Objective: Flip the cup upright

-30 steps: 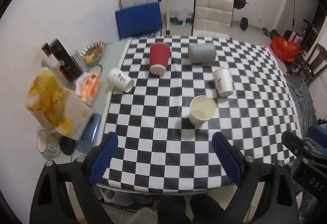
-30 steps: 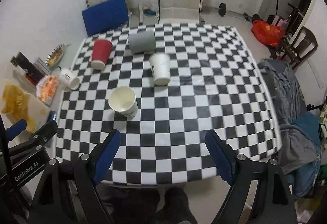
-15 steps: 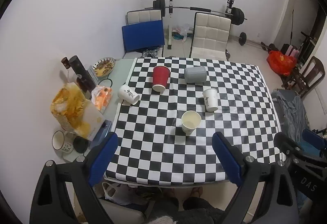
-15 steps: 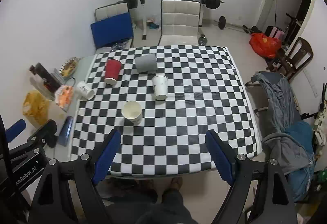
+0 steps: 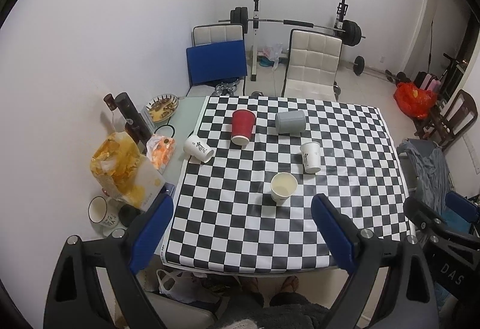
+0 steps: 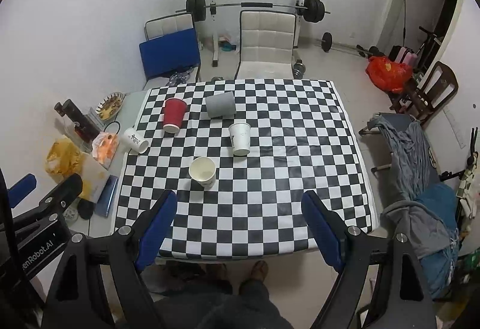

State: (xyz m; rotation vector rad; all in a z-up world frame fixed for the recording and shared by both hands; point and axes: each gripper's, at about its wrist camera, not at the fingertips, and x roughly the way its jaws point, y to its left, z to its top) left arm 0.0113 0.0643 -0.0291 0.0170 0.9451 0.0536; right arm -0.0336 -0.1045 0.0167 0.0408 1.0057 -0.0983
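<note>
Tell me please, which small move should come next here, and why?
Probably lower the right gripper toward the white paper cup lying on its side. Both grippers, left gripper included, are open, empty, high above the checkered table; only the cream cup stands upright.

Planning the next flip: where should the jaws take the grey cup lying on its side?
Grip the grey cup across its side wall near mid-length, coming down from above. It lies sideways on the checkered cloth, so the top of its round wall is exposed.

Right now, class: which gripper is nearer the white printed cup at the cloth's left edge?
Left. The left gripper hangs nearer the cup; the right gripper is further right.
</note>
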